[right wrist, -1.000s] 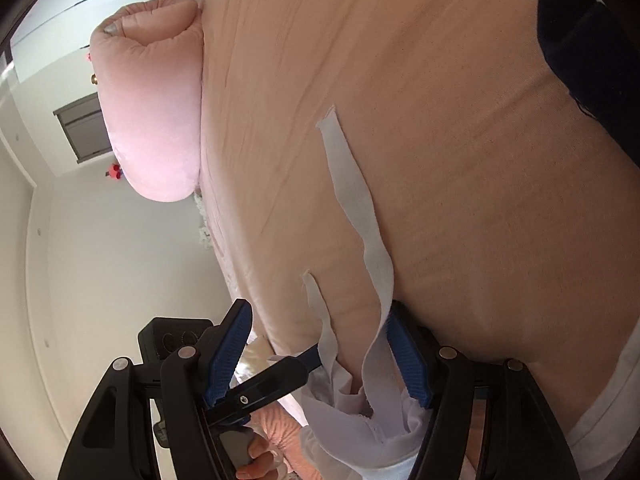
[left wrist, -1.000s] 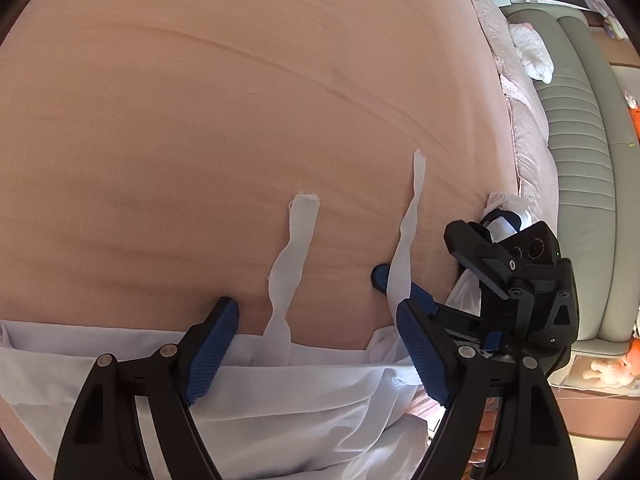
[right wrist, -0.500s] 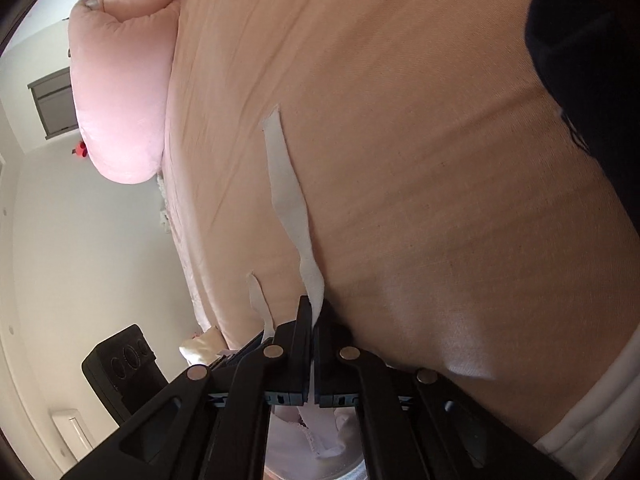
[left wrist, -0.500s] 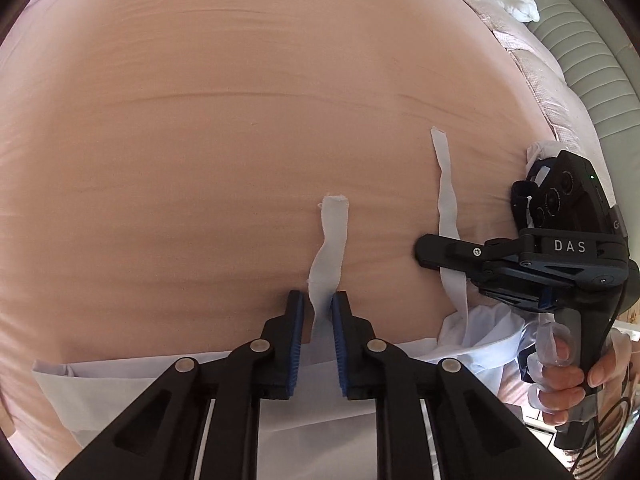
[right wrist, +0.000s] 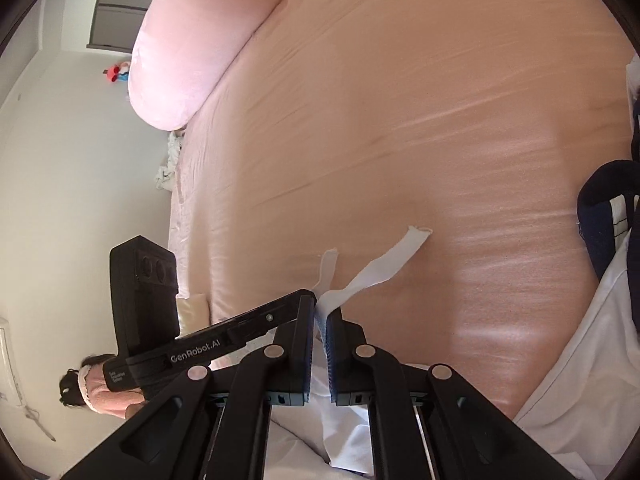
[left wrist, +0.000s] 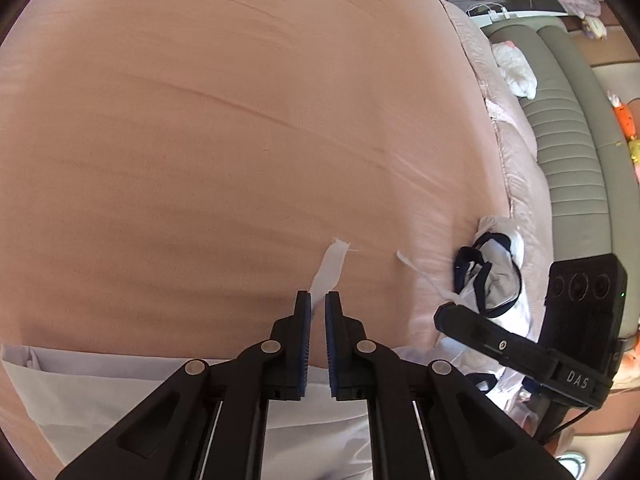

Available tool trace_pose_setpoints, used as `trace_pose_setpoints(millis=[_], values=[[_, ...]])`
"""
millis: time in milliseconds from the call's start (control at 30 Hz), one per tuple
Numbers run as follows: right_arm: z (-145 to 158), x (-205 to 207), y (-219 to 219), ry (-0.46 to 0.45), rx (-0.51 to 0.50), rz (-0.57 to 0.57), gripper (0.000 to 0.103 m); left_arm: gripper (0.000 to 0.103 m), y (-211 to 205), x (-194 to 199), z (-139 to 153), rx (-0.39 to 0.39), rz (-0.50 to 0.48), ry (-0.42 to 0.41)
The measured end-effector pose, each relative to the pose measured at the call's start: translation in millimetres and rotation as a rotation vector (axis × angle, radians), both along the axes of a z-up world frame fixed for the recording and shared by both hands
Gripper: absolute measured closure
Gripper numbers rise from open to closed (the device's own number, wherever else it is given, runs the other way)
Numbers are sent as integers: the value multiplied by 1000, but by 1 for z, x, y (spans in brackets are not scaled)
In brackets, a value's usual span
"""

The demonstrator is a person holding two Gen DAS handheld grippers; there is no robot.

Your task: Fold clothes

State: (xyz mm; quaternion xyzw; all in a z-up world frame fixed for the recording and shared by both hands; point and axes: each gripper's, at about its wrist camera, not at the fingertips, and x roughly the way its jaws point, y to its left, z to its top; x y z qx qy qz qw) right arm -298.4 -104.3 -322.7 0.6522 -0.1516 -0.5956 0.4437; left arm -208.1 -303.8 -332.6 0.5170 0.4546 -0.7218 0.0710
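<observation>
A white garment (left wrist: 120, 396) lies at the near edge of a pink bed sheet (left wrist: 240, 140), with two white ribbon ties at its waist. My left gripper (left wrist: 318, 304) is shut on one white tie (left wrist: 332, 266), whose frayed end points up the bed. In the right wrist view my right gripper (right wrist: 322, 312) is shut on the other white tie (right wrist: 384, 268), which trails up and right over the sheet (right wrist: 400, 120). The left gripper's body (right wrist: 200, 344) crosses just left of it. The right gripper's black body (left wrist: 520, 348) shows at the lower right of the left wrist view.
A second white garment with navy trim (left wrist: 488, 276) lies bunched at the bed's right edge, also seen as navy trim (right wrist: 604, 216) and white cloth. A pink rolled pillow (right wrist: 192, 40) sits at the head. A grey-green sofa (left wrist: 568, 152) stands beyond the bed.
One second ago both grippers stood open around the ties; each then shut on its own tie. Since half a second ago both have pulled back, so less tie shows beyond the tips.
</observation>
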Motion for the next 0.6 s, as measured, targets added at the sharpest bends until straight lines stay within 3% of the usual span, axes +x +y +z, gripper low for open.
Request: trace_pose_setpoints(millis=[67,133,267,467,533,567,600], values=[[6,3,2,-1,-24,6,98,97,6,-9,2,43,3,0],[9,3,7,-1,-52,13,98,97,9,-13,4,37,-14,-23],[17,14,12,51,-91,63,98,97,-13,15,6,20,-48,-48],[36,46,15,141,-132,151,98,97,-15,27,26,65,-44,33],[37,51,18,168,-128,166,98,92,-11,20,30,179,-80,37],[39,53,20,183,-118,180,98,83,-8,16,32,234,-102,32],[40,54,22,198,-105,195,98,62,-4,12,33,267,-128,24]])
